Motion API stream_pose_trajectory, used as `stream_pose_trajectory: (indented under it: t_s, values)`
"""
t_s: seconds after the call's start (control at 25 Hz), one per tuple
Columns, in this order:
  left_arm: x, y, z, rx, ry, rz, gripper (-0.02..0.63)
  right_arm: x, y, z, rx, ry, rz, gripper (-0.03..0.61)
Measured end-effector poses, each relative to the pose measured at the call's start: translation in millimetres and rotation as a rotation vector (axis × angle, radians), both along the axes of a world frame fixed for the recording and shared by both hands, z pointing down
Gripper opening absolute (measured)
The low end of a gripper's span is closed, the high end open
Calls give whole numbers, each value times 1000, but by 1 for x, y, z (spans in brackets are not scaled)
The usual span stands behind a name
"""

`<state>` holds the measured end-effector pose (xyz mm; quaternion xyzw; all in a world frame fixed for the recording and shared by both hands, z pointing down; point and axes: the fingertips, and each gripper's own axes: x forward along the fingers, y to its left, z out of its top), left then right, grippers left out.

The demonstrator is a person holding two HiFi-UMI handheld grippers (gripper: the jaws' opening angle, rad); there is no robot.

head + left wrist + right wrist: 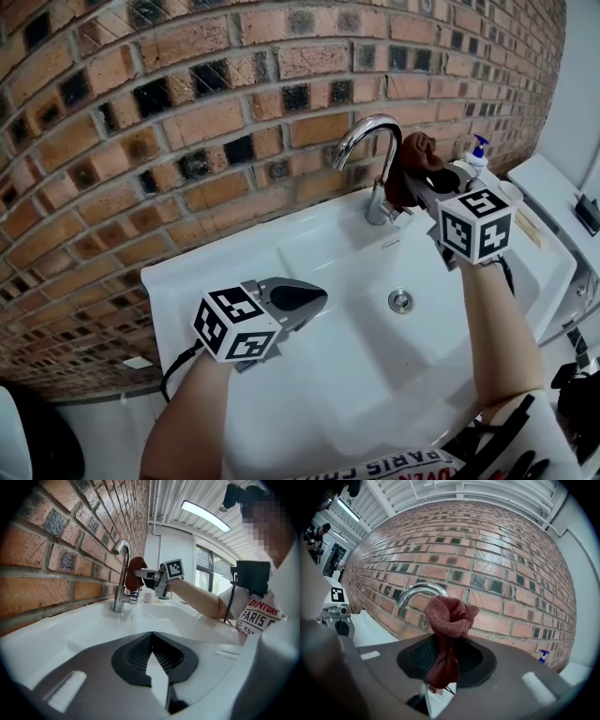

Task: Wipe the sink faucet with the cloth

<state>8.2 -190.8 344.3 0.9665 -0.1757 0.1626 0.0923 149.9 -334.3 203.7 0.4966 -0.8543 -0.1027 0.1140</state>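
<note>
By faucet (368, 123), cloth (415, 157), perhaps in contact

The left gripper (151, 638) has its jaws pressed together with nothing between them, above the white sink (89, 625). Ahead, the right gripper (150, 576) holds a reddish-brown cloth (132, 570) at the chrome faucet (120, 581), beside a brick wall (56, 550)

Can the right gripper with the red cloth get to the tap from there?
Probably yes. The right gripper holds the cloth right beside the faucet neck, with nothing between them. The left gripper sits low over the sink, out of the way.
</note>
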Motion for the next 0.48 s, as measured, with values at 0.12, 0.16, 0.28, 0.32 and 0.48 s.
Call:
stream_pose_trajectory:
  t_s: [0.12,0.16,0.28,0.32,0.48]
  values:
    - [0,0,0,1,-1,1,5,-15,15,-13,47,31,-42,95]
    - [0,0,0,1,-1,1,5,-21,19,-17,63,49,-54,95]
    - [0,0,0,1,-1,0,5,-40,25,-19,86,92,-90,95]
    - [0,0,0,1,-1,0,5,-45,25,-18,88,104,-99,95]
    - [0,0,-1,1,0,0,5,-52,18,-11,88,141,-93,95]
